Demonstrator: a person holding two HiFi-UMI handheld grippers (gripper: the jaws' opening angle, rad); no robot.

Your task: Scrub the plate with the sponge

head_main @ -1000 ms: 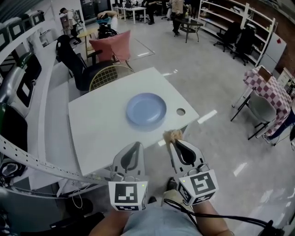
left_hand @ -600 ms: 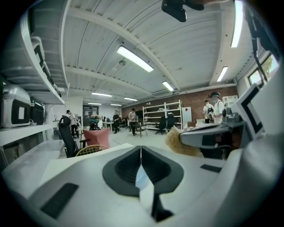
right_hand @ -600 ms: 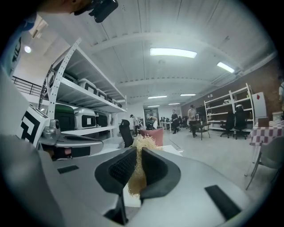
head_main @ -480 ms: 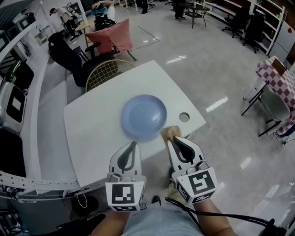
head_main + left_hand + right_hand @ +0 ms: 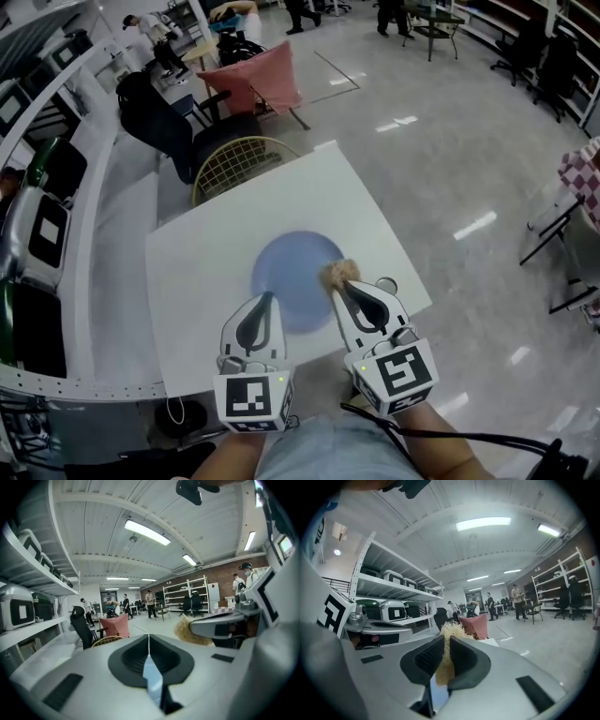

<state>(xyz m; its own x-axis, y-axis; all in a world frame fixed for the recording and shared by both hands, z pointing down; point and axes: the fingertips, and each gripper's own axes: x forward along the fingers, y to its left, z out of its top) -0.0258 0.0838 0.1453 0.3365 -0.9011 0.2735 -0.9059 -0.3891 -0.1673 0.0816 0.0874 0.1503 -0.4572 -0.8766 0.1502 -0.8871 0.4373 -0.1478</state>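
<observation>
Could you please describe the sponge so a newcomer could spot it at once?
Find the white table with a blue plate on it. At the plate's right edge, the right gripper clamps the sponge: a tan, straw-like tuft, the only fuzzy thing there.

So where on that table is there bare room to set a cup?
Bare: the far half of the table, between the plate and the wire chair, and the strip left of the plate. Crowded: the near edge, with left gripper, right gripper and sponge.

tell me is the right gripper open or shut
Right gripper shut on the sponge: its jaws pinch the tan tuft.
</observation>
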